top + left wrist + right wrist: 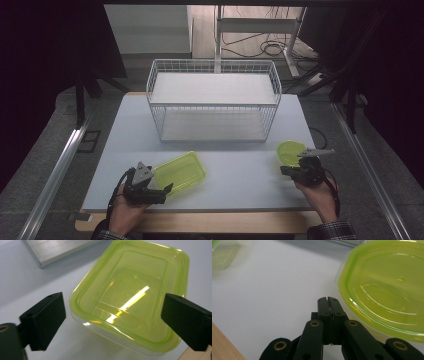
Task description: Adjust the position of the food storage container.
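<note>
The rectangular container [179,172] sits on the tabletop [240,175] before the wire rack [214,100]; the left claw [112,315] gapes around it (ungripped). Right claw [328,301], closed and empty, nears the round container [387,290]. Next: pinch, lift rackward.

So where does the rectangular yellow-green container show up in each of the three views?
High view: the rectangular container lies at lower left of the table, just ahead of the left gripper.
Left gripper view: it takes up the centre, between the open jaws.
Right gripper view: a blurred corner of it at top left.
Shared landmark: the white tabletop under it.
</note>
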Available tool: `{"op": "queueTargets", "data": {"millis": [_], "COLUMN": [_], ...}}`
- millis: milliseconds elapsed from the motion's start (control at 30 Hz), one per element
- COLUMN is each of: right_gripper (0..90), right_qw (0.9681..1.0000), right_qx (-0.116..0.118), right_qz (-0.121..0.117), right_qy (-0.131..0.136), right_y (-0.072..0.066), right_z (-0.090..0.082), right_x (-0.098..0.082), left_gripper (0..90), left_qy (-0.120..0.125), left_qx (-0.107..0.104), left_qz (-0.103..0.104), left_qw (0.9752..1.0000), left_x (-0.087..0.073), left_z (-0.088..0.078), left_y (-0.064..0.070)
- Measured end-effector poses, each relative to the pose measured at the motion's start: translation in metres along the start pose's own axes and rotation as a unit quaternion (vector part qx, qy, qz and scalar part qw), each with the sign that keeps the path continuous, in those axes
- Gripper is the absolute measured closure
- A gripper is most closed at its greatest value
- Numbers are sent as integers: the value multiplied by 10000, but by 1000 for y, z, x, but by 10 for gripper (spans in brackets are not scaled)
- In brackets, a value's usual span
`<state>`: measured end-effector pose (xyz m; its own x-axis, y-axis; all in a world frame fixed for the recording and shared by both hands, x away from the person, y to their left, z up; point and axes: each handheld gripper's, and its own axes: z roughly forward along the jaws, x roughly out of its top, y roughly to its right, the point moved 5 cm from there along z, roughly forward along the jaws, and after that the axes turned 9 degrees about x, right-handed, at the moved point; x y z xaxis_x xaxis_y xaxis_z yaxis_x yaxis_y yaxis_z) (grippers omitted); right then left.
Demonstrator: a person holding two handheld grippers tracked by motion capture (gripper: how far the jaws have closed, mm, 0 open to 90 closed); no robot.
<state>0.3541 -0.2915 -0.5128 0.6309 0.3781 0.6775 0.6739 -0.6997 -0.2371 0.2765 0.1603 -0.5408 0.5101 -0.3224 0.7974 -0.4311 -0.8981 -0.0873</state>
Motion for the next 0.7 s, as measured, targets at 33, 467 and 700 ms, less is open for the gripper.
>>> {"op": "queueTargets", "data": {"millis": [33, 467, 700], "right_gripper": [888, 890, 886], "right_qw": [10000, 9978, 9956], "right_qx": [10, 386, 602], "right_qz": [-35, -533, -718], "right_qy": [13, 91, 54], "right_y": [-3, -37, -54], "right_z": [0, 24, 42], "right_x": [1, 23, 38], "left_gripper": [83, 782, 867], "left_qy": [9, -364, -707], "left_qx": [18, 150, 270], "left_qz": [15, -276, -201], "left_qw": [10000, 9988, 9969], "left_x": [0, -14, -17], "left_z": [-2, -10, 6], "left_y": [-2, -39, -41]}}
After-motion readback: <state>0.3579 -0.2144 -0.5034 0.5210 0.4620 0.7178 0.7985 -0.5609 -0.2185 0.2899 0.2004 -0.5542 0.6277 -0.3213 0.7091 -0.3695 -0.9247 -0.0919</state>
